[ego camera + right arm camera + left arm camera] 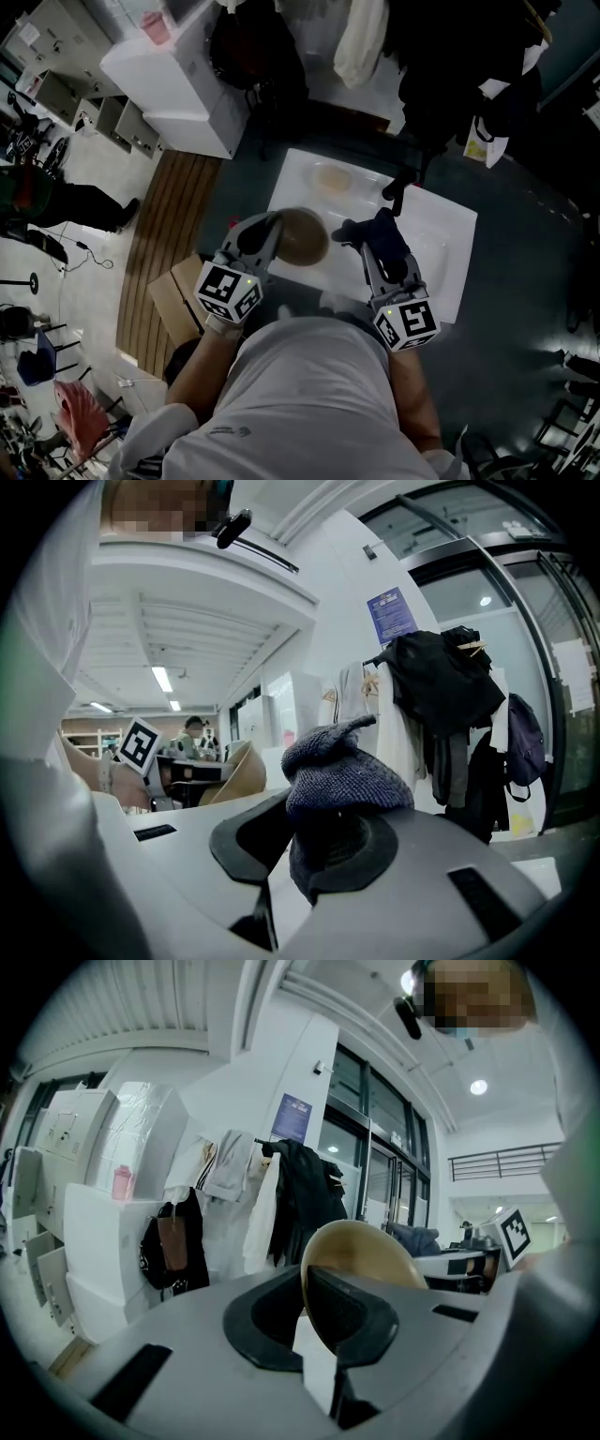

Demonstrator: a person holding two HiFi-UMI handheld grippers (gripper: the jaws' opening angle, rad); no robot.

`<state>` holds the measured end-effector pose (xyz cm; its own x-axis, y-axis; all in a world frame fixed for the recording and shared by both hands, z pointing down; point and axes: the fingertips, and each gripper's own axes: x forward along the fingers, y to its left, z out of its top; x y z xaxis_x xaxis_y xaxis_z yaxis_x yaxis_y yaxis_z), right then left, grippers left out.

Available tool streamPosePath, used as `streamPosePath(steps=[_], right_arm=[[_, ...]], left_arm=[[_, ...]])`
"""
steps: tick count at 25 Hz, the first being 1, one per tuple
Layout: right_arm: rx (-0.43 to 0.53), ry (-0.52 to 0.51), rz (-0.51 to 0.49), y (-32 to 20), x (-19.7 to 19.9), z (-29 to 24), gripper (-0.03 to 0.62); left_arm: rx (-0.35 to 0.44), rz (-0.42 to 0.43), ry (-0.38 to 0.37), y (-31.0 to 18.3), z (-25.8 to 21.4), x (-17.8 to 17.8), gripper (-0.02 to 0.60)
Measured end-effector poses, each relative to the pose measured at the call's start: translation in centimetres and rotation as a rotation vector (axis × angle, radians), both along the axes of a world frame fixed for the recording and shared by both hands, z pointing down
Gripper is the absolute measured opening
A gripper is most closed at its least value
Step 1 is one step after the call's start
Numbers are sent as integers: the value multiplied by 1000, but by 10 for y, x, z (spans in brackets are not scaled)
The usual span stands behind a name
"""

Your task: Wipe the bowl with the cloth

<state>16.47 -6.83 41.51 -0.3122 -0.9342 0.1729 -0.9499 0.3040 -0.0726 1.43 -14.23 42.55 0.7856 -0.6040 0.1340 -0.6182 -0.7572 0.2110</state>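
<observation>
Two full grippers — left gripper (272, 231) pinching the bowl (302, 236) by its rim, right gripper (371, 240) clamped on the cloth (381, 229) — so I'd steady the bowl and sweep inside.

Lower bowl (370, 1249) behind left fingers (344, 1313).

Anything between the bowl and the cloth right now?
Nothing. The head view shows a narrow bare gap between the bowl and the cloth, with only the white surface beneath them.
</observation>
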Motion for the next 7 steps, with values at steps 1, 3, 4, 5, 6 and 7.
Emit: streamPosePath(steps=[1, 3, 4, 5, 6, 7], right_arm=[[-1, -1, 3, 1, 0, 0, 69], [-4, -1, 12, 4, 0, 0, 69], [-5, -1, 15, 5, 0, 0, 69], [-5, 0, 17, 5, 0, -1, 69], [-6, 1, 19, 6, 0, -1, 69], [-6, 3, 21, 7, 0, -2, 67]], left_arm=[[-1, 0, -1, 2, 1, -1, 18], [-3, 2, -2, 4, 1, -2, 20], [-3, 5, -2, 5, 1, -2, 18], [-3, 7, -1, 6, 0, -1, 20], [-2, 10, -1, 7, 0, -1, 19], [-2, 13, 0, 8, -1, -1, 19]])
